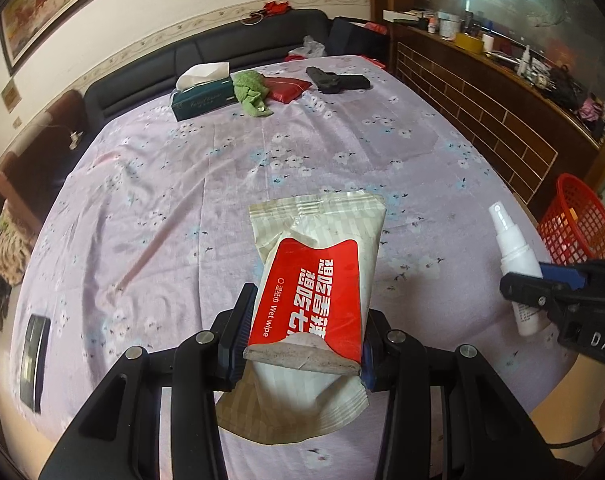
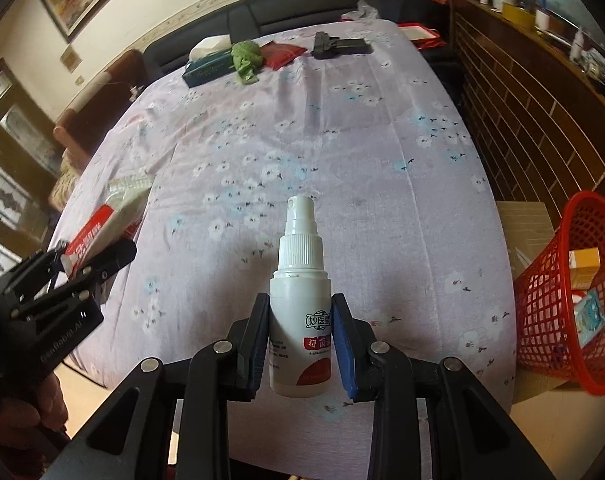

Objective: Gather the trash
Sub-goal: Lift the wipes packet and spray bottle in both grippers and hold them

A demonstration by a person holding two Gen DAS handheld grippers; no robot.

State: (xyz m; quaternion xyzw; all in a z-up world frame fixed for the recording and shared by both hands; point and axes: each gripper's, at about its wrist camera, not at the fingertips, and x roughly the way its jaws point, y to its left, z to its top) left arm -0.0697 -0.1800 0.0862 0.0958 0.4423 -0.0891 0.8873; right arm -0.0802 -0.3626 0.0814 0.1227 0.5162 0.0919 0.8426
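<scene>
Counts: two grippers, two held items, one bin. Left gripper [image 1: 302, 328] is clamped on one wet wipe pack [image 1: 314, 280], white with a red label, pads pressing both long sides, pack raised off the bed and pointing to 12 o'clock in the left wrist view. Right gripper [image 2: 300, 340] is clamped on one white spray bottle [image 2: 300, 280], nozzle at 12 o'clock, blue pads on both sides of the body, also clear of the bed. One red mesh basket [image 2: 558, 304] sits at 3 o'clock off the bed's right edge, tilted, with a yellow box [image 2: 584, 266] and a pale blue packet [image 2: 590, 316] inside. Far end of the bed, 12 o'clock, left to right: one dark green tissue box [image 1: 202, 98], one crumpled green cloth [image 1: 252, 92] touching it, one red pouch [image 1: 286, 88], one black gun-shaped item [image 1: 336, 80]. One dark flat device [image 1: 34, 360] lies at 9 o'clock near the bed's left edge. Surface: bed [image 1: 182, 200] with a lilac floral sheet, wrinkled. Room: black padded headboard [image 1: 222, 48], framed painting [image 1: 54, 4] upper left, brown wooden shelf [image 1: 482, 92] along the right, cluttered with bottles and boxes.
</scene>
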